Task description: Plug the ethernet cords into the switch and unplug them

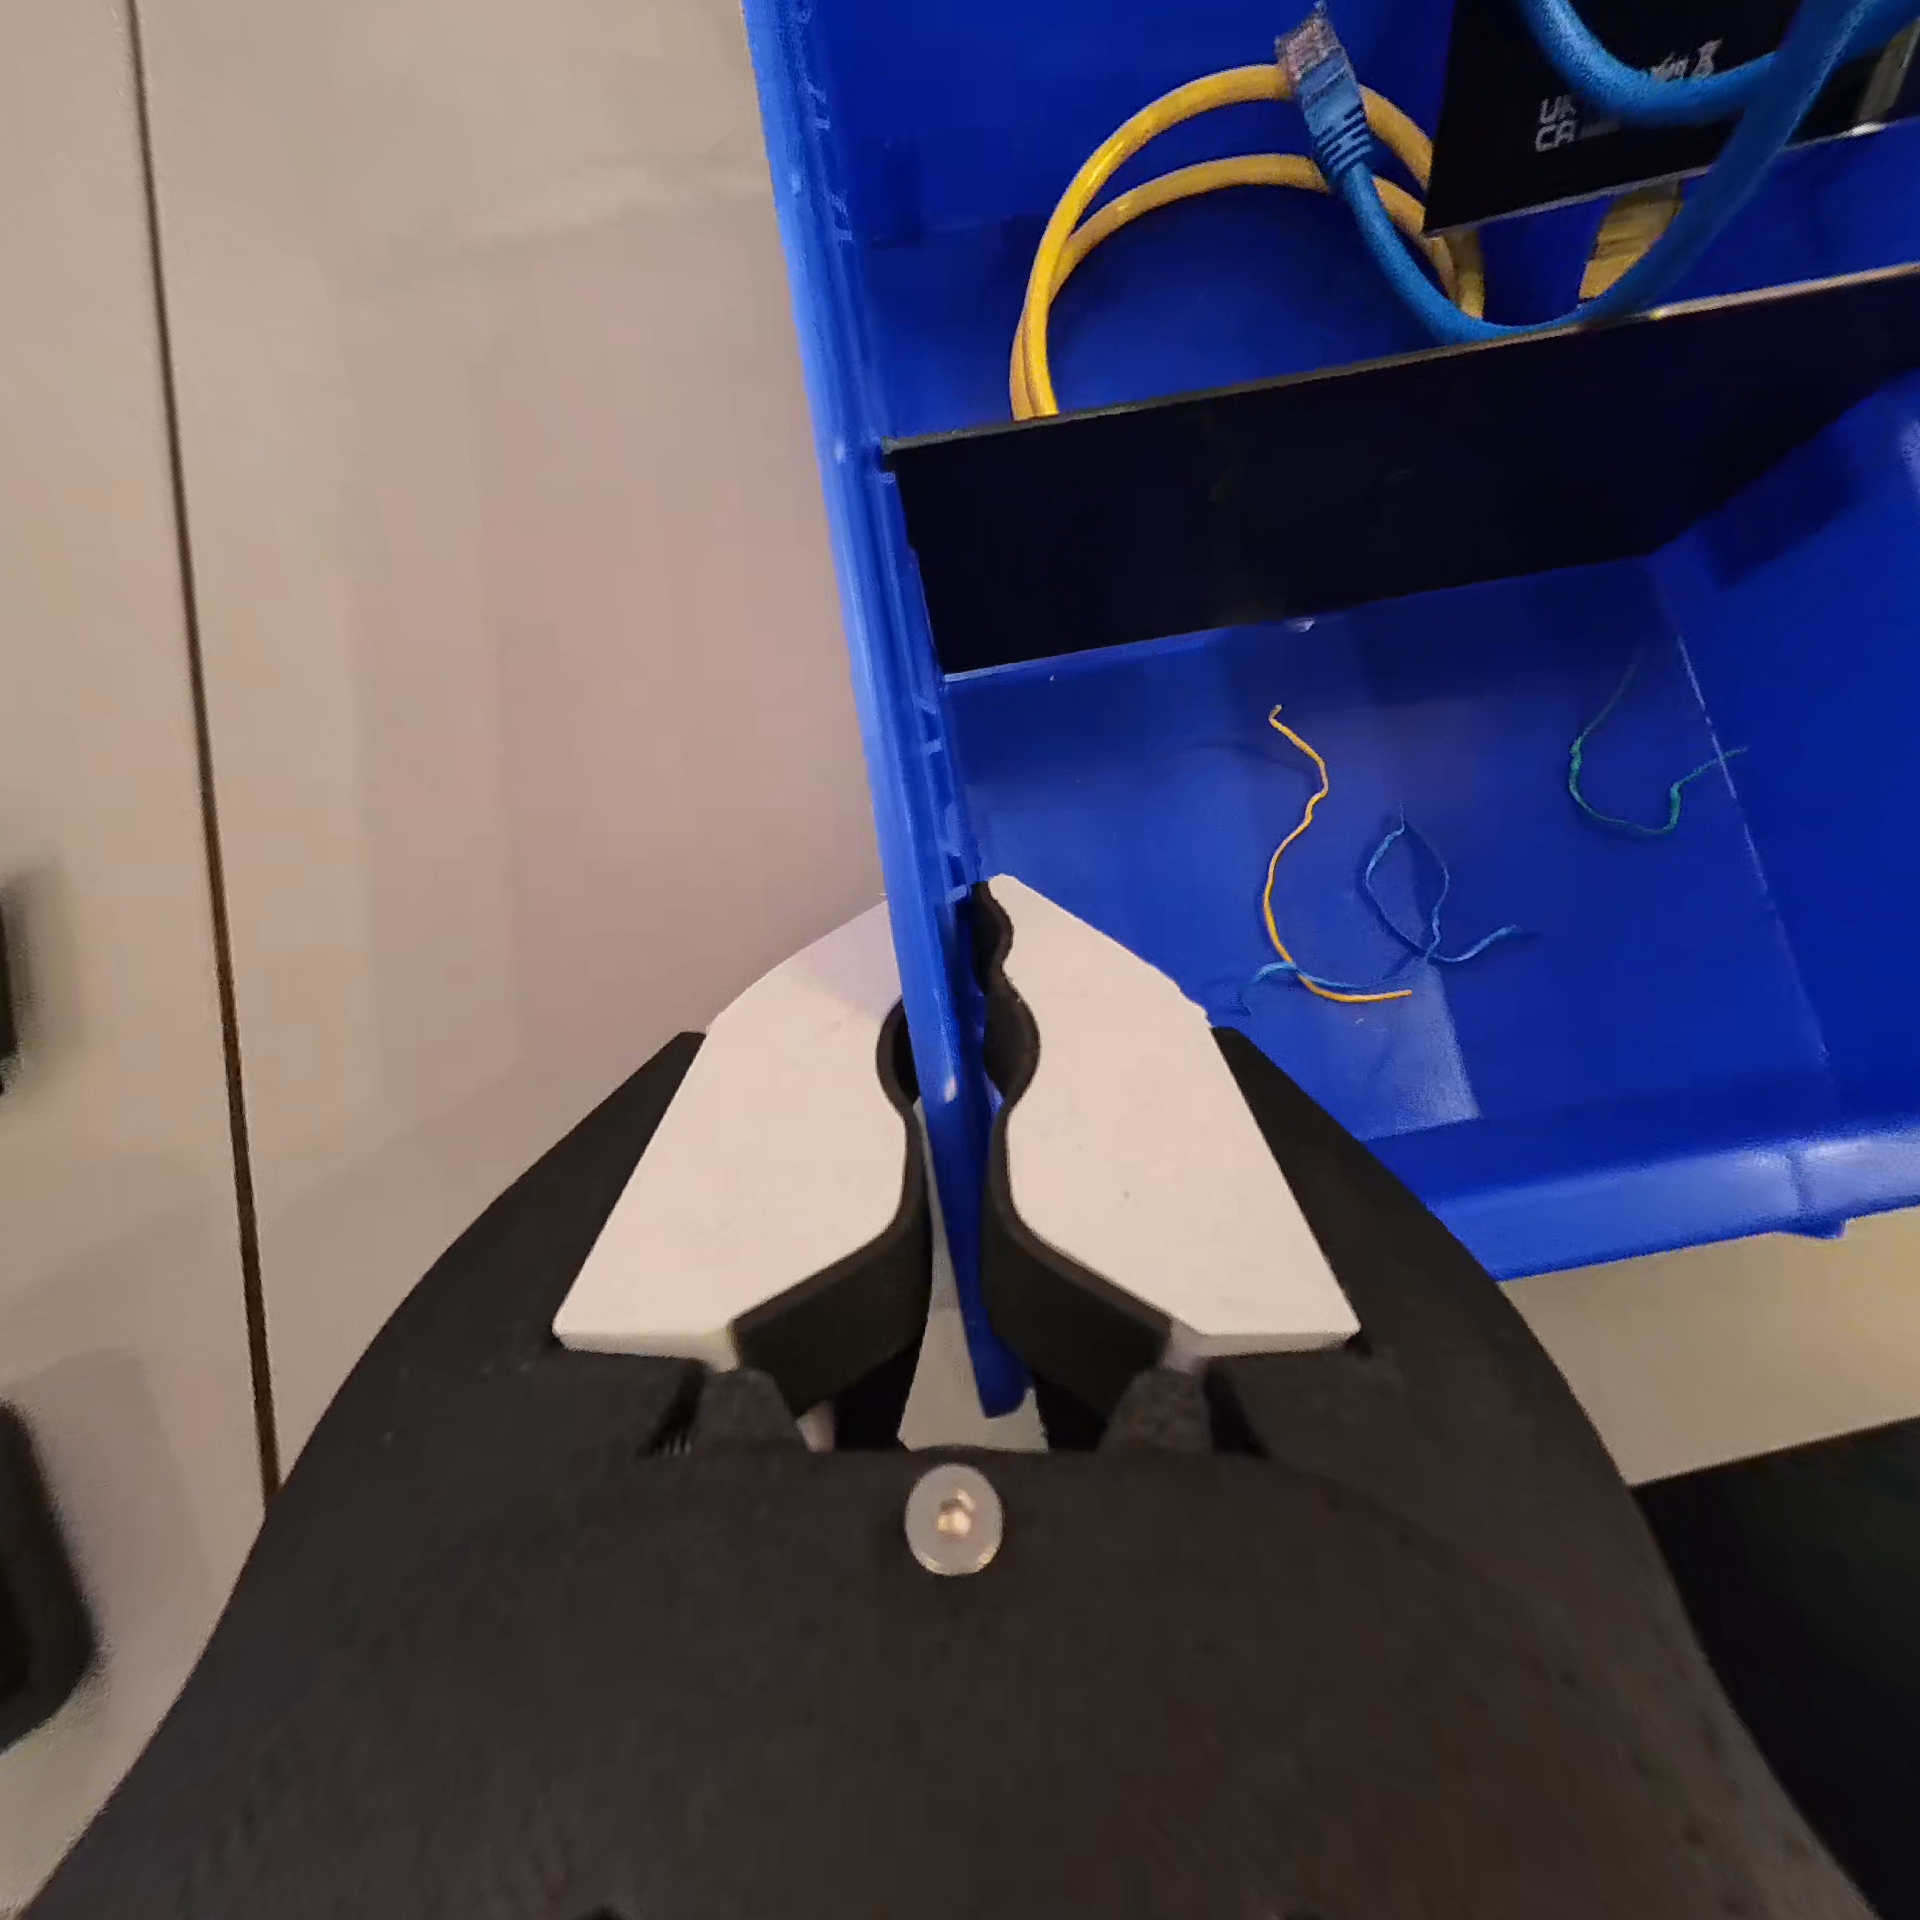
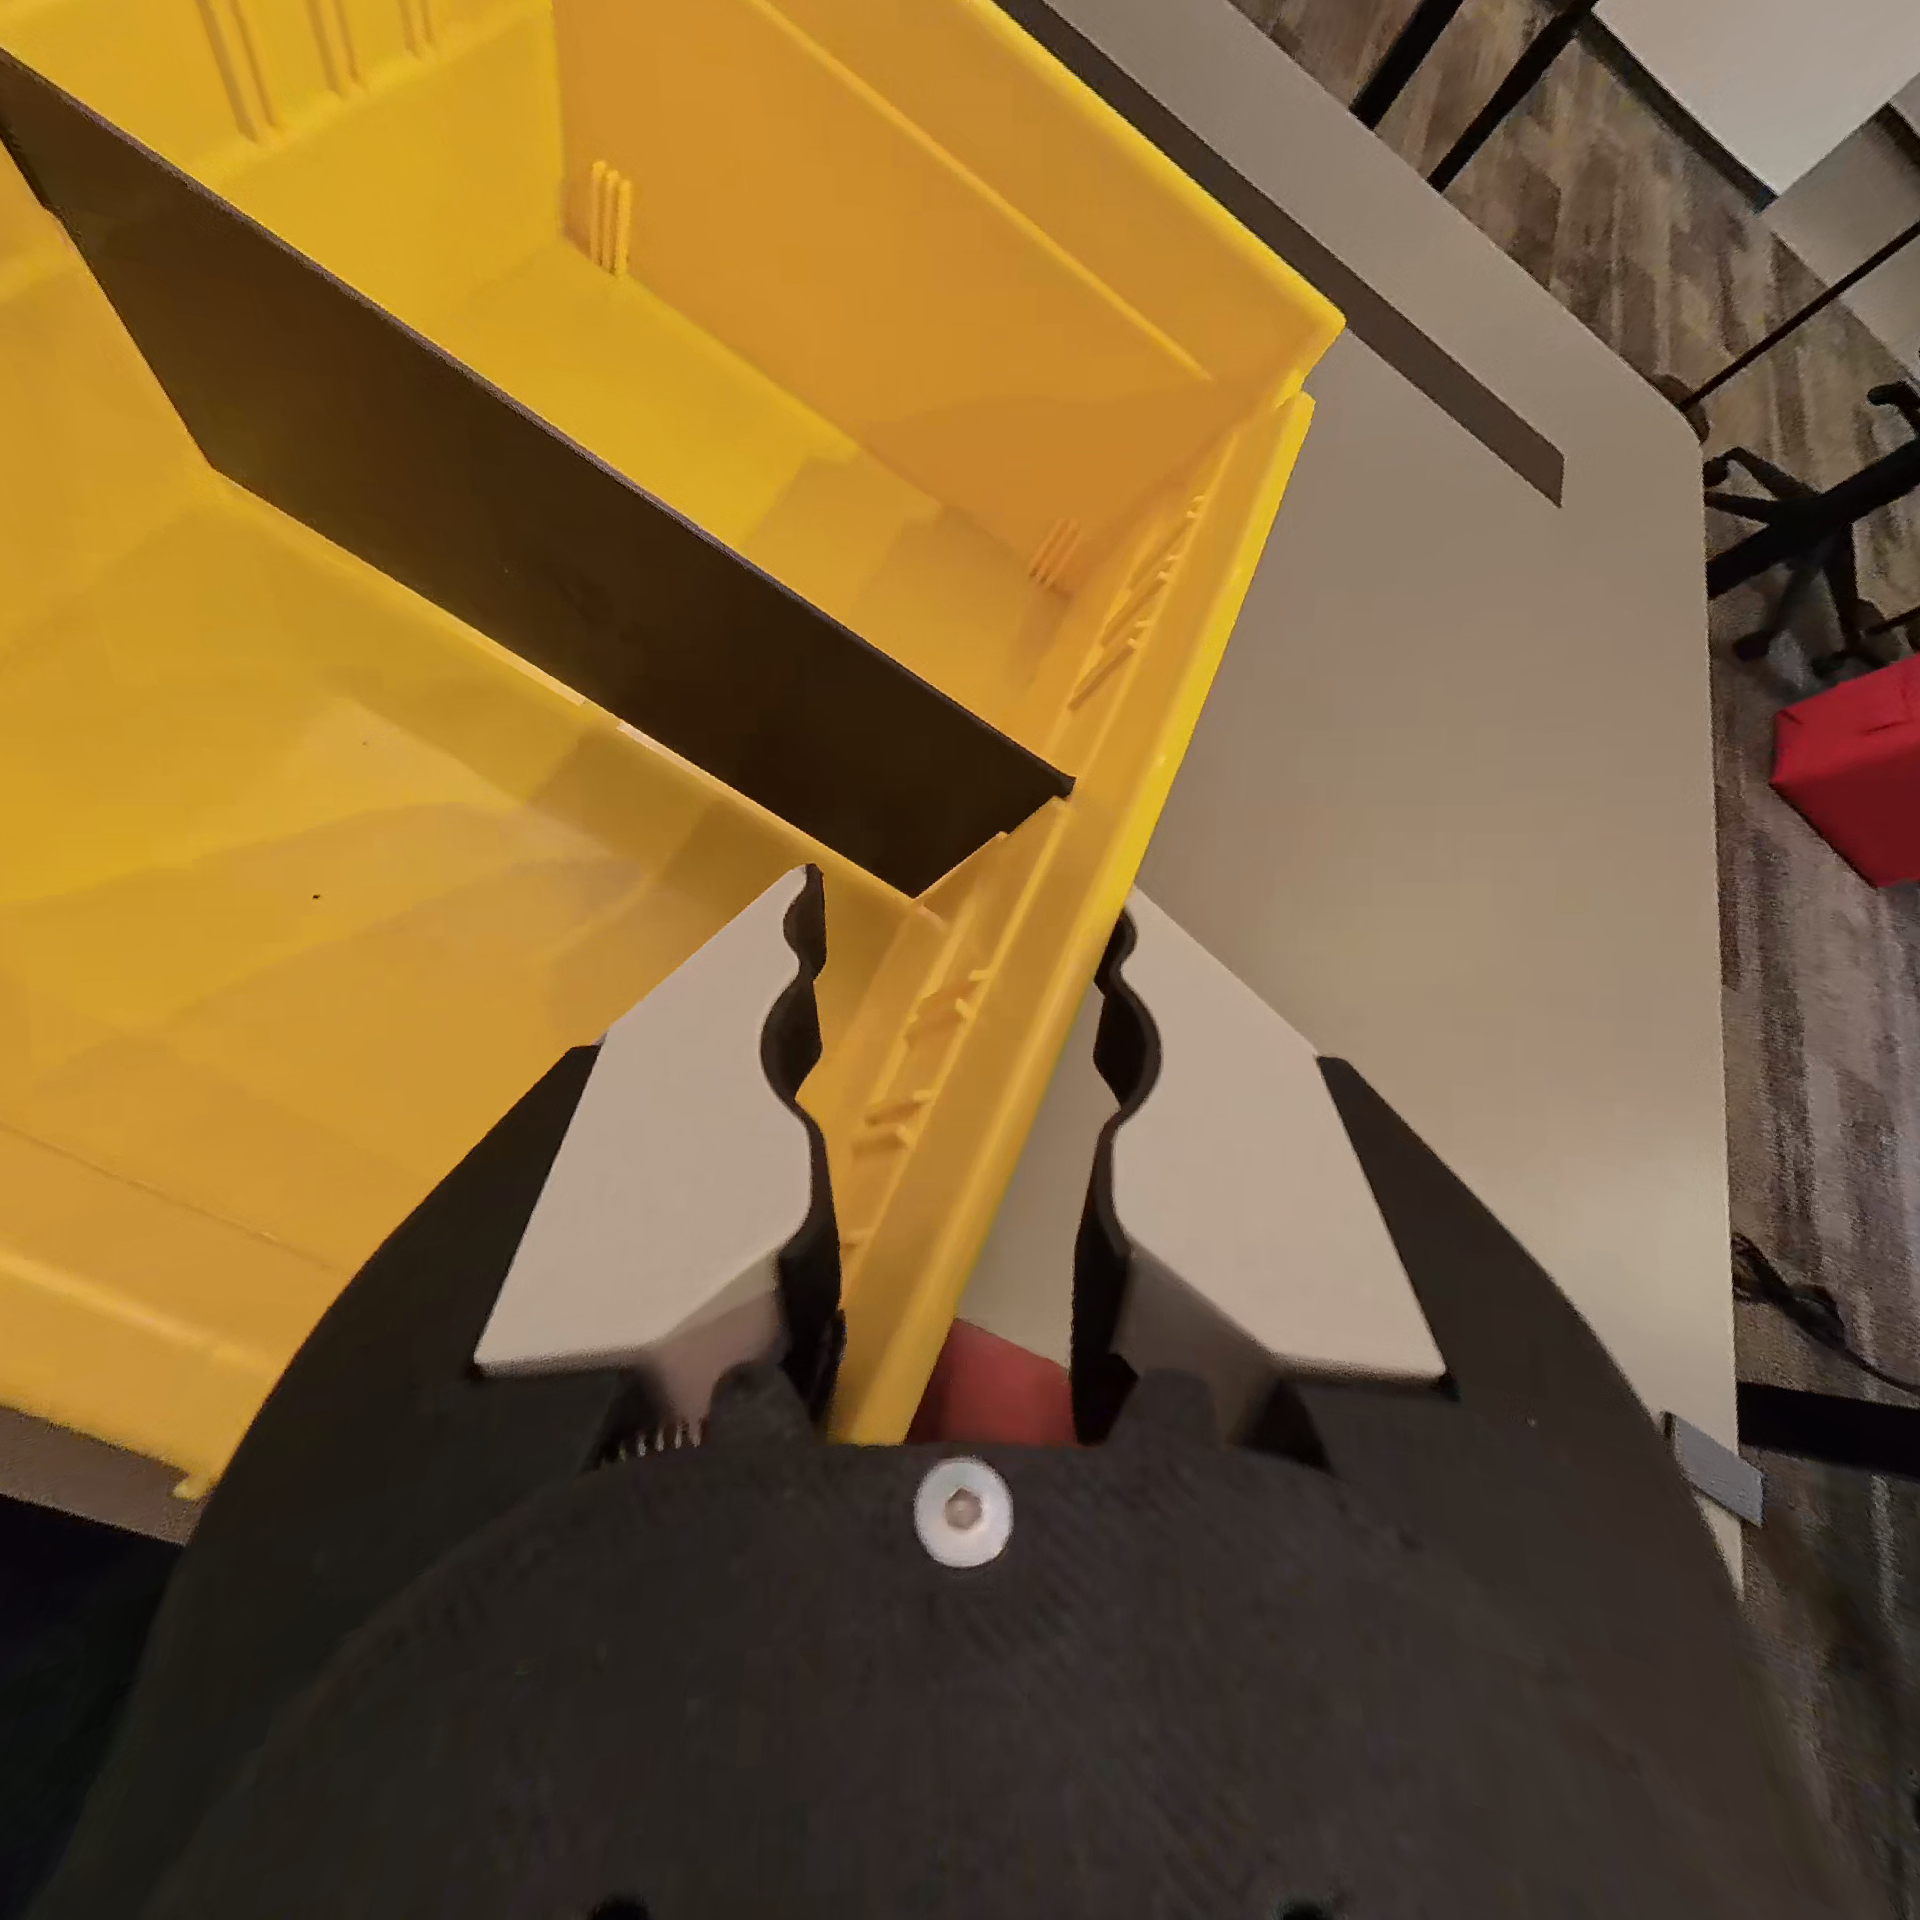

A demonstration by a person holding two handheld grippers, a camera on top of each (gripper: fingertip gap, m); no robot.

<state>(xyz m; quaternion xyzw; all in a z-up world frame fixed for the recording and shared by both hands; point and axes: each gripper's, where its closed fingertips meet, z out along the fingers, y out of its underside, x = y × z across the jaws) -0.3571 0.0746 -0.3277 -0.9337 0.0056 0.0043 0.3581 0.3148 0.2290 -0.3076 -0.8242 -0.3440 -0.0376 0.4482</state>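
My left gripper (image 1: 940, 914) is shut on the left wall of a blue bin (image 1: 894, 623). In the bin's far compartment lie a coiled yellow ethernet cord (image 1: 1049, 270) and a blue ethernet cord (image 1: 1392, 239) with its clear plug (image 1: 1311, 62) free. Both lie beside a black switch (image 1: 1558, 135) at the top right, whose ports are hidden. My right gripper (image 2: 966, 904) straddles the right wall of an empty yellow bin (image 2: 312, 831), with both fingers against the wall. No cord shows in the right wrist view.
A black divider (image 1: 1351, 499) splits the blue bin; thin loose wire strands (image 1: 1299, 831) lie in its near compartment. Another black divider (image 2: 520, 520) crosses the yellow bin. The grey table (image 2: 1455, 831) ends at the right; a red box (image 2: 1860, 769) and chair base (image 2: 1818, 520) stand on the floor. My hands' fingertips stand some 70 cm from each other.
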